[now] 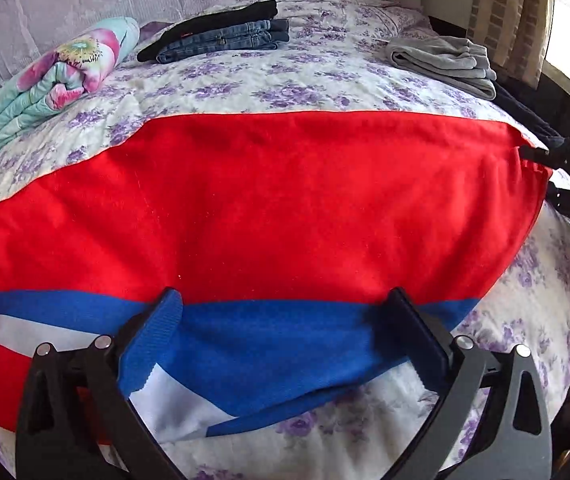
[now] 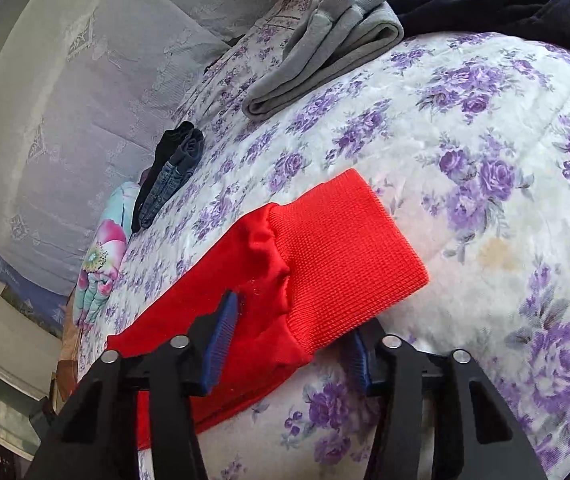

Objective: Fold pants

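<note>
The bed (image 1: 325,76), under a white quilt printed with purple flowers, fills both views and bears everything else. The red pants (image 1: 265,200) lie spread across the middle of the left wrist view, with a blue and white band along their lower edge. In the right wrist view their ribbed red cuff (image 2: 349,252) sits at the centre of the frame, flat on the quilt.

At the upper left of the left wrist view rests a rolled floral blanket (image 1: 45,80); right of it, a folded stack of jeans (image 1: 225,38) with a black garment on top. At the upper right lies a folded grey garment (image 1: 441,64), with a dark garment (image 2: 505,4) just beyond it.

The left gripper (image 1: 285,320) stands spread at the bottom of its frame, blue band between its fingers, the pads not pressing. The right gripper (image 2: 291,344) is partly open, straddling the red cloth just below the cuff without pinching it.

No labels or writing can be read.
</note>
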`<state>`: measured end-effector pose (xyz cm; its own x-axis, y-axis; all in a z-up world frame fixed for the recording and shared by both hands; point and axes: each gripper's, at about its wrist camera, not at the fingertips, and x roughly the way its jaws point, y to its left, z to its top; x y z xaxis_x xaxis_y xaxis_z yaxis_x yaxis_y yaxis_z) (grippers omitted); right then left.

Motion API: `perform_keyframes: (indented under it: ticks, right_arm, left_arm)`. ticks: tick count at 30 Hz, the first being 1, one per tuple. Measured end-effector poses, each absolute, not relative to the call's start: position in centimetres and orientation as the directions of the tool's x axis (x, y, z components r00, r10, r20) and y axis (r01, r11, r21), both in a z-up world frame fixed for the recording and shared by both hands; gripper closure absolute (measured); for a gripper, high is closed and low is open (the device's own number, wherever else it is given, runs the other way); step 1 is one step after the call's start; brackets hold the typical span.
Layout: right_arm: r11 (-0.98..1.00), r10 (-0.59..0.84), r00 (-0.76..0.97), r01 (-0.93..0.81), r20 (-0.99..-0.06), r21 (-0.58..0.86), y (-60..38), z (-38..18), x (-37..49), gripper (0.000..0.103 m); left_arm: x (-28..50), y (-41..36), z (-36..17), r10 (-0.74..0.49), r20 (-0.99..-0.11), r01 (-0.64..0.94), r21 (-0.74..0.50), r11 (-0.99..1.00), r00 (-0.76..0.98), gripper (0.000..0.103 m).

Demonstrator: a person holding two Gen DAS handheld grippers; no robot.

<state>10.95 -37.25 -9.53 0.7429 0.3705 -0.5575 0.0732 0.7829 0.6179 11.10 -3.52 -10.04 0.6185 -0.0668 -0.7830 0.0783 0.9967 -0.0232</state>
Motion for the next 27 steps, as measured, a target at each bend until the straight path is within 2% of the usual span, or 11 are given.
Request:
perform_keyframes:
  ticks: [3, 10, 18, 27]
  right_arm:
    - [0.758, 0.382, 0.748, 0.084, -0.543, 0.647, -38.0, -10.1, 10.8, 0.072]
    - [0.759, 0.369, 0.754, 0.093, -0.544, 0.644, -37.9, -10.1, 10.9, 0.074]
    - [0.809, 0.299, 0.778, 0.100, -0.552, 0.579, -36.5, -8.8, 10.4, 0.084]
    - [0.958, 0.144, 0.848, 0.011, -0.511, 0.288, -30.3, -2.3, 8.7, 0.084]
  left_arm:
    - [11.0, -3.9, -10.0, -0.043, -0.781, 0.078, 0.008, 0.997, 0.623, 0.004]
    - [11.2, -3.7, -10.1, -0.051, -0.782, 0.080, -0.002, 0.997, 0.621, 0.004]
    - [11.2, -3.7, -10.1, -0.052, -0.782, 0.080, -0.003, 0.997, 0.622, 0.004]
    - [11.2, -3.6, -10.0, -0.059, -0.780, 0.081, -0.011, 0.997, 0.623, 0.004]
